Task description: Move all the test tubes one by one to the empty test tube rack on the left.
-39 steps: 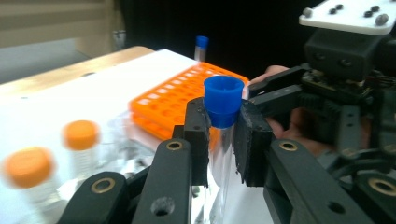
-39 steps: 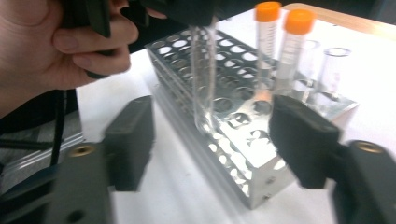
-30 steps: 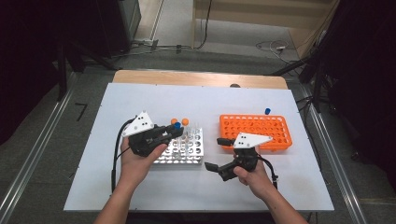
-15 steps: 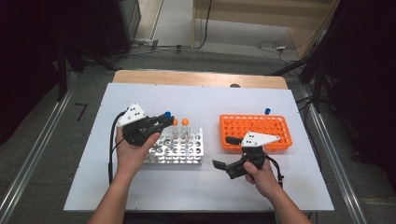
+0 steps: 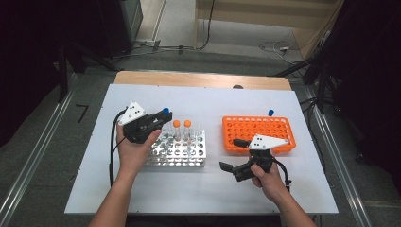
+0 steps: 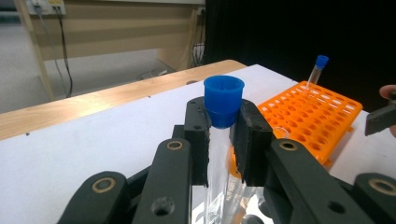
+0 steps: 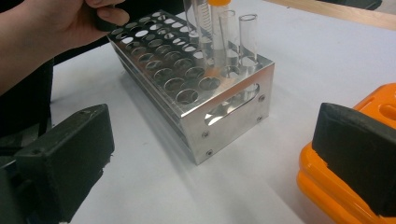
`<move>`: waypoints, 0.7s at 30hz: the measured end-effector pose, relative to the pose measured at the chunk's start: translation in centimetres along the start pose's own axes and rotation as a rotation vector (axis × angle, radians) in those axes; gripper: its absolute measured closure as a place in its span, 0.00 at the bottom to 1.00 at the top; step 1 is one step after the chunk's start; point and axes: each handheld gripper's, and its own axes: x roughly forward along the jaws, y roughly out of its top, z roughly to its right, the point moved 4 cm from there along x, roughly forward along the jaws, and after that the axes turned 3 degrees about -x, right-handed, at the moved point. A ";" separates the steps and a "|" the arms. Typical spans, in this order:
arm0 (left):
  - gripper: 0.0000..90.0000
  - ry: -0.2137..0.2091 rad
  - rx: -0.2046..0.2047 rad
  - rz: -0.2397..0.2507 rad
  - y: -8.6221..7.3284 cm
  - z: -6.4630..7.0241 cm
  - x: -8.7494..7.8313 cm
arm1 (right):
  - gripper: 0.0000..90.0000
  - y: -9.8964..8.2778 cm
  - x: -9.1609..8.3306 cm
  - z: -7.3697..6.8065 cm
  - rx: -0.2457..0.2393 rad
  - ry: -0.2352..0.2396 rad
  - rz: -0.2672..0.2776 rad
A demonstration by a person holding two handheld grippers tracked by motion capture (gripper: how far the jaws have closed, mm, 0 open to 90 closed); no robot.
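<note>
My left gripper [image 5: 160,122] is shut on a clear test tube with a blue cap [image 5: 165,111], held upright over the far left end of the metal rack [image 5: 182,155]. In the left gripper view the black pads [image 6: 252,135] clamp the tube [image 6: 223,100] just under its cap. Two orange-capped tubes [image 5: 182,124] stand in the metal rack beside it. My right gripper [image 5: 234,154] rests open on the table between the metal rack and the orange rack [image 5: 257,132]. Its jaws stand wide apart with nothing between them [image 7: 210,161].
One blue-capped tube [image 5: 270,113] stands at the far edge of the orange rack [image 6: 317,116]. Several empty clear tubes [image 7: 238,37] stand in the metal rack [image 7: 233,102]. White table [image 5: 203,99] with a wooden strip behind; dark floor all round.
My left hand has carried the blue-capped tube leftward and a little farther back over the metal rack. The right hand has hardly moved.
</note>
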 end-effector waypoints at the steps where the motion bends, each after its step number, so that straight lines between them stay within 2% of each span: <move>1: 0.86 0.003 0.001 0.001 0.0 0.0 0.1 | 0.00 0.0 0.0 0.0 0.003 -0.001 0.000; 10: 0.86 0.019 0.009 -0.033 -0.7 -0.2 0.6 | 0.00 -0.1 0.0 0.1 0.008 -0.006 -0.001; 14: 0.86 0.021 0.004 -0.069 -1.1 -0.2 0.9 | 0.00 -0.2 0.0 0.2 0.006 -0.012 -0.002; 18: 0.86 0.036 0.022 -0.100 -1.3 0.1 0.9 | 0.00 -0.1 -0.1 0.4 0.009 -0.014 0.002; 21: 0.85 0.044 0.024 -0.145 -1.6 0.2 1.1 | 0.00 -0.2 -0.1 0.5 0.008 -0.019 0.002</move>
